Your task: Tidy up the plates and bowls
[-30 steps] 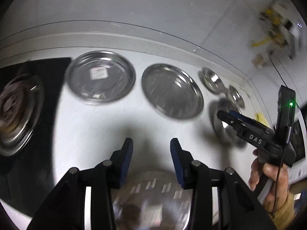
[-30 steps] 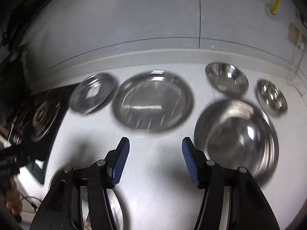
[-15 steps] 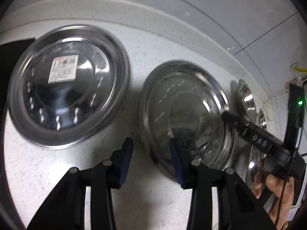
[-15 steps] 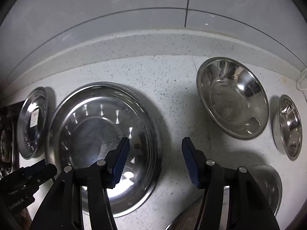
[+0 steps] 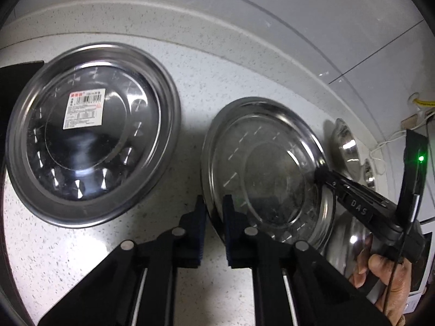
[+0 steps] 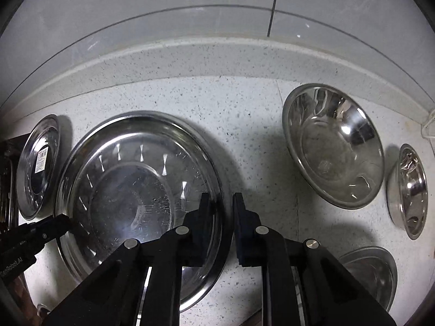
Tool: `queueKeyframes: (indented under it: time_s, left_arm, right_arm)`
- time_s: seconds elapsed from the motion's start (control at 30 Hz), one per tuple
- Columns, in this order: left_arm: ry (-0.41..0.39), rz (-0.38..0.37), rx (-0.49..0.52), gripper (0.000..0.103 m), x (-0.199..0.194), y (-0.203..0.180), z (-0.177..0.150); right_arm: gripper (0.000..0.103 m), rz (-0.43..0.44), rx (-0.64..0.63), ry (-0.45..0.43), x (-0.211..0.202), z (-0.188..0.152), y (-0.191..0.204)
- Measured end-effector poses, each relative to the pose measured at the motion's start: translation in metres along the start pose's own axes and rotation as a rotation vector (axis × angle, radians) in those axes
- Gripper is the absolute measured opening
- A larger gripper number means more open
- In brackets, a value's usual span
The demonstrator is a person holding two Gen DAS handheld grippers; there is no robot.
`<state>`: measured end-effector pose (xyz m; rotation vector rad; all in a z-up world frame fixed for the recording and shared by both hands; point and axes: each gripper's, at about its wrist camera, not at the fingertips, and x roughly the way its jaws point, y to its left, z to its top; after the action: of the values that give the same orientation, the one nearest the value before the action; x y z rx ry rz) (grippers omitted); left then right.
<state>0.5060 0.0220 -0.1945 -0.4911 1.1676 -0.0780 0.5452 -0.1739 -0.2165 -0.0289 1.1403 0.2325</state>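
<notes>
We have the left claw (image 5: 214,218) pinching the steel plate's (image 5: 261,174) left rim and the right claw (image 6: 220,217) its right rim, both narrowed.

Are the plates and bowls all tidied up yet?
Not yet. Nothing looks stacked. Right now the left claw and right claw both pinch the big plate by opposite rims. Left to do: the stickered plate, far bowl, small bowl and near bowl all sit apart on the counter.
</notes>
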Motion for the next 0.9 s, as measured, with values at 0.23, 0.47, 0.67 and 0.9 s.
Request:
queueKeyframes:
  time_s: [0.23,0.47,0.67,0.9]
  left_arm:
    - [-0.061,-0.030,0.018,0.011,-0.065,0.003,-0.013]
    - [-0.091,-0.063,0.058,0.010,-0.151,0.011,-0.061]
    - [-0.114,-0.077,0.086,0.010,-0.211,0.031,-0.122]
    - [-0.088,-0.086,0.088,0.010,-0.222,0.062,-0.196]
  right_arm:
    - [0.013,0.035,0.011,-0.072,-0.049,-0.018,0.005]
    - [0.011,0.123,0.022,-0.126,-0.120,-0.064,0.024]
    - [0.011,0.148,0.000,-0.176,-0.174,-0.127,0.059]
    - [0.011,0.146,-0.015,-0.171,-0.203,-0.218,0.081]
